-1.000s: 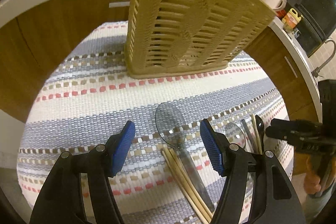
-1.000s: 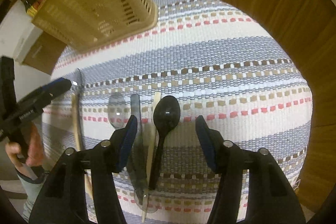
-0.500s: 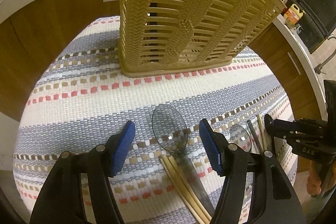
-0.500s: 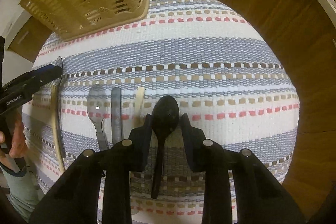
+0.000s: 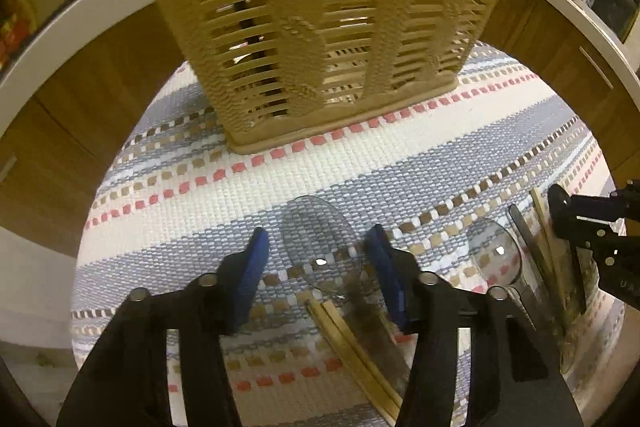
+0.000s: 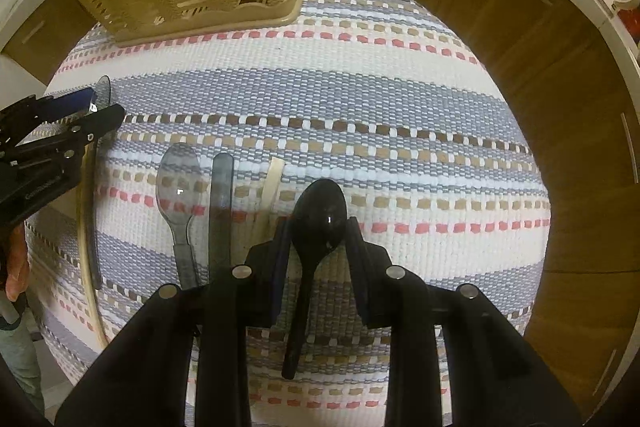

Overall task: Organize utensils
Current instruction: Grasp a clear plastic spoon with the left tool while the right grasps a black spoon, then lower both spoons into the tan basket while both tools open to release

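Observation:
My left gripper (image 5: 318, 251) points down at a large clear grey spoon (image 5: 316, 239) lying on the striped mat (image 5: 400, 163). Its blue jaws are closing, with the spoon's bowl between them and a small gap on each side. A pair of wooden chopsticks (image 5: 352, 339) lies beside the spoon's handle. My right gripper (image 6: 316, 227) is shut on the bowl of a black spoon (image 6: 320, 211), which still rests on the mat. The tan slatted basket (image 5: 320, 7) stands at the mat's far edge.
Left of the black spoon lie a wooden stick (image 6: 272, 179), a clear grey knife (image 6: 222, 187) and a small clear spoon (image 6: 178, 179). Wooden cabinet fronts (image 6: 560, 107) ring the mat. A person's hand (image 6: 16, 267) holds the left gripper (image 6: 92, 111).
The right jaws closed onto the black spoon's bowl. The left gripper moved toward the basket and its jaws narrowed around the clear spoon.

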The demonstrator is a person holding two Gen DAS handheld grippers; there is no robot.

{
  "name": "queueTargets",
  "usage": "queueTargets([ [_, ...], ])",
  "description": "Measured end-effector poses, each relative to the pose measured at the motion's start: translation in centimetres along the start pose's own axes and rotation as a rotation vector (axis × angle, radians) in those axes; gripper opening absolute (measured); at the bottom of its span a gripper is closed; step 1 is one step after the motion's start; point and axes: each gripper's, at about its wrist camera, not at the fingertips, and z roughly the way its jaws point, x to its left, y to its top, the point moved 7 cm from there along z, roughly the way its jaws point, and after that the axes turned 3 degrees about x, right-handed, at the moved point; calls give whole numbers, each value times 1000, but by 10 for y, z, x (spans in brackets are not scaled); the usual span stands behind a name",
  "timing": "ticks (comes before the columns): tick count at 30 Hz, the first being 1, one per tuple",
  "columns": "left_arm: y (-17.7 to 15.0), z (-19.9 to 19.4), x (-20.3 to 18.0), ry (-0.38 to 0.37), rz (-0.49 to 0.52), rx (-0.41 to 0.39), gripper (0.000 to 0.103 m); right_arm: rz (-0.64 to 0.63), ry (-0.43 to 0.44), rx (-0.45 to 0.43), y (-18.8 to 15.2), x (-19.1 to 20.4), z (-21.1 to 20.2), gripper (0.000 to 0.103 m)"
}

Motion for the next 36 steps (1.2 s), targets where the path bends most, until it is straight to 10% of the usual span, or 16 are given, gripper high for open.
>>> queueTargets([
  [15,4,-39,0,-161,-106,-167,32,-32,142,-127,-16,2,-23,23],
  [36,43,-210,25,-101,-149,-767,31,-124,163,-667,22,25,-155,23],
])
